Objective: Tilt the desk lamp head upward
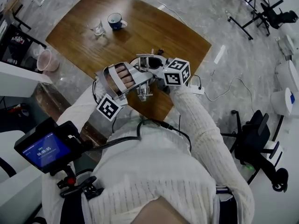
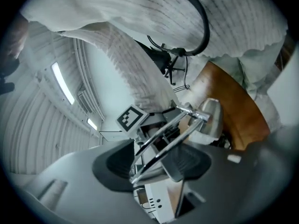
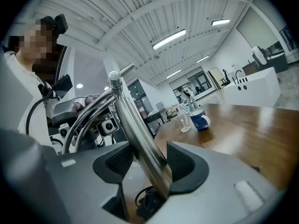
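Note:
A chrome desk lamp (image 1: 148, 59) stands near the front edge of the wooden table (image 1: 154, 31), and both grippers meet at it. In the left gripper view, the lamp's two thin arm rods (image 2: 170, 127) run between the jaws of my left gripper (image 2: 149, 160). A gap shows beside the rods. The silver lamp head (image 2: 211, 115) sits beyond them. In the right gripper view, the thick chrome post (image 3: 135, 129) stands between the pads of my right gripper (image 3: 147, 162), which are spread wide around it. The left gripper (image 1: 139, 84) comes from the left and the right gripper (image 1: 158, 73) from the right.
A blue cup (image 1: 115, 21) and a small glass (image 1: 98, 29) stand at the table's far side. A white power strip (image 1: 196, 90) with its cable lies at the table's right edge. A pink bin (image 1: 46, 59) is on the floor at the left, an office chair (image 1: 257, 139) at the right.

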Motion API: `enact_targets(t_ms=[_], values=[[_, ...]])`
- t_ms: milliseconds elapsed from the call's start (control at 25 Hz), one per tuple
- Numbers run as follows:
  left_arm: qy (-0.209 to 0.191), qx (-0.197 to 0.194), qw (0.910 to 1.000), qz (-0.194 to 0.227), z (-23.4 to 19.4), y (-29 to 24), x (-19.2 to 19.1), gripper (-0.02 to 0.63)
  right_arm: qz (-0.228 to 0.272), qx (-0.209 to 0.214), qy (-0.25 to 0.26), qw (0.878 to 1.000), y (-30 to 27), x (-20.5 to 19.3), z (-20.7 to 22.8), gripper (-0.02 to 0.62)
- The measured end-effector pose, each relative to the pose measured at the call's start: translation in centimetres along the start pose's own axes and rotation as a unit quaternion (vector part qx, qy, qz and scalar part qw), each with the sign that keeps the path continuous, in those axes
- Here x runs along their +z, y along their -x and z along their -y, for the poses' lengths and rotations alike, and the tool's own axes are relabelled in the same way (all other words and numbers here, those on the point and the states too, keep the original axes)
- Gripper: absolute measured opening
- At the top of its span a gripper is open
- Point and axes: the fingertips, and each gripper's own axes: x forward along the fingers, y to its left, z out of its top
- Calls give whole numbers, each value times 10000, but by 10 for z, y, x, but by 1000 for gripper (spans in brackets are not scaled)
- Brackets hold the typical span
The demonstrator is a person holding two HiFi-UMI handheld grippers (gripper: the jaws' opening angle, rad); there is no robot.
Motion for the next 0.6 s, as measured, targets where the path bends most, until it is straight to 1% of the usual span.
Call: enact_targets(t_ms=[80,160,280,440,520,600], values=[[32,-17,9999,116,0,-2,4,232,-22,15,-5,10000,1,1,-2,221],[109,-7,9998,161,0,-2,4,227,-66,33,7,10000,1,0,-2,219],[303,-109,9993,173,2,-5,0,232,-78,38,15,10000,1,-1,2,219],[767,-506,9952,341,3,-3,2,245,-16,9,4,10000,1,-2,3,219],[940,-624,9929,387,0,1,6,247,-7,0,-1,10000,1,-3,0,219],[1213,-696,9890,481,-4,4,9,247,3,-2,-12,10000,2,-4,-2,219]])
